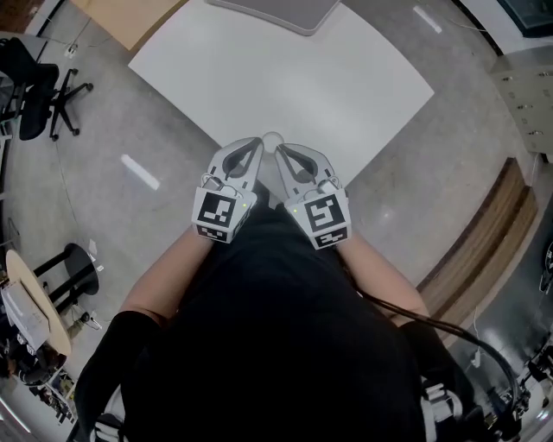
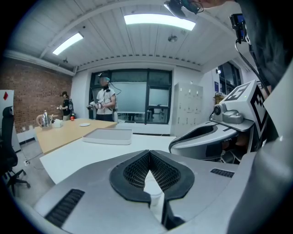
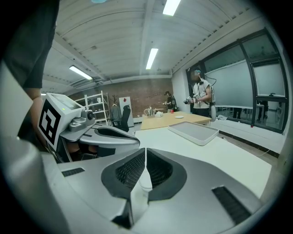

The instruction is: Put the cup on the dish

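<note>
Left gripper (image 1: 257, 142) and right gripper (image 1: 282, 149): black ribbed jaws pressed together, empty. The small round white cup (image 1: 272, 138) (just between their tips) stands at the near corner of the smooth white table (image 1: 285, 78).

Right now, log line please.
left gripper: shut, empty | right gripper: shut, empty | cup: table near corner, ahead of both | tray: far end
</note>
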A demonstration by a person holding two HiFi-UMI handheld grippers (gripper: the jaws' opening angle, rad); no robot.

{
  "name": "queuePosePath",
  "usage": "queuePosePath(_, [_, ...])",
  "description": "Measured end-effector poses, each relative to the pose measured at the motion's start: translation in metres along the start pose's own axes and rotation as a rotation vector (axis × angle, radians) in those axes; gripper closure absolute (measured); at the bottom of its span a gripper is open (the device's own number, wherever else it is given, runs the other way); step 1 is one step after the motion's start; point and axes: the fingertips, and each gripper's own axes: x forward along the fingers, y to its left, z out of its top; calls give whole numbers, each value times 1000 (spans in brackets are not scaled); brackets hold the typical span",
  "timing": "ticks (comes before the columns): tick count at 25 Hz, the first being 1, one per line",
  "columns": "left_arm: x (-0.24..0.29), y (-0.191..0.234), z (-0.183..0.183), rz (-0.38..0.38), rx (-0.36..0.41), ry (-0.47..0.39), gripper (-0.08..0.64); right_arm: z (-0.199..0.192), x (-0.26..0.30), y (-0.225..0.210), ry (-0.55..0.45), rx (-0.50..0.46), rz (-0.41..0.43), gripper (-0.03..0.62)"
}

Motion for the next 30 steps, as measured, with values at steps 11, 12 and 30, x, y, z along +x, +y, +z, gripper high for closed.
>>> queuePosePath(11, [34, 25, -22, -62, -25, 58, 560, -24, 36, -14, 77, 16, 14, 577])
queuePosePath(12, [36, 27, -24, -66, -26, 61, 560, -26, 38, -16, 85, 19, 11, 577])
queuePosePath(30, [51, 53, -54, -87, -59, 122, 560, -82, 80, -15, 257, 30, 82, 337])
